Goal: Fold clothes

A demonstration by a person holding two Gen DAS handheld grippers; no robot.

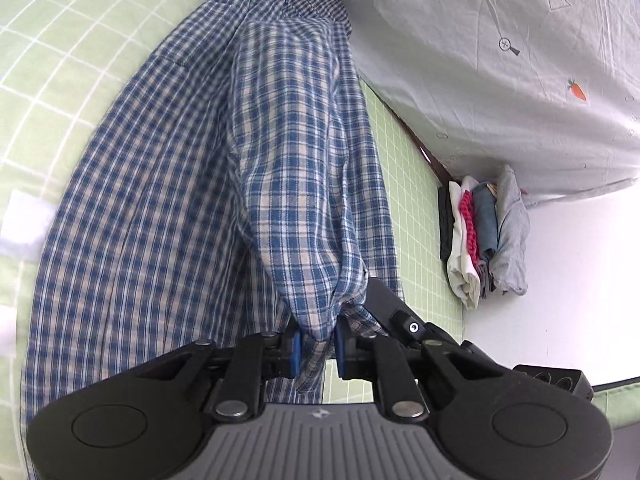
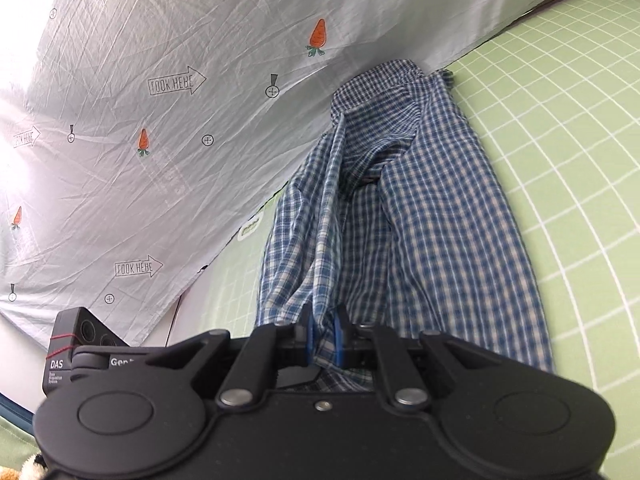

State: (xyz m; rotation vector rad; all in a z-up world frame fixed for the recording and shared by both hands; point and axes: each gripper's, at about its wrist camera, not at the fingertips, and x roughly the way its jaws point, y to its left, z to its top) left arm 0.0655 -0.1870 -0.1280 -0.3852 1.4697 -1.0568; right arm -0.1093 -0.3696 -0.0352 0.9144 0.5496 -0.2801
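- left gripper (image 1: 316, 346): black two-finger tool, low in its own view, pointing along the length of the shirt. blue pads (image 1: 295, 350) nearly together, pinching a bunched fold of the cloth; the fold hangs down past the pads.
- right gripper (image 2: 323, 340): same black build, low in its own view, pointing along the shirt toward the collar end. blue pads (image 2: 339, 336) set close, clamped on a gathered edge of the same cloth.
- shirt (image 1: 160, 208) (image 2: 432, 240): woven check in blue, white and a pale tan; thin, soft, creased. the body lies spread on the sheet; one long part is lifted off it in a hanging roll that runs up from the left gripper. in the right view the cloth is drawn into deep lengthwise pleats from the pinch toward the collar, which lies at the cover's edge.
- sheet (image 1: 60, 40) (image 2: 560, 120): pale green with a white grid, smooth and flat, under the shirt.
- cover (image 1: 500, 80) (image 2: 120, 100): light grey cloth, finely wrinkled, printed with orange carrots, small crossed circles and arrow labels; it drapes beside the sheet.
- stack (image 1: 484, 236): folded garments in dark, white, red knit, blue-grey and grey, lying at the sheet's edge, well apart from the shirt.
- black box (image 2: 68, 352): hard casing with round lenses and a red band, lettered "das", beside the right gripper.
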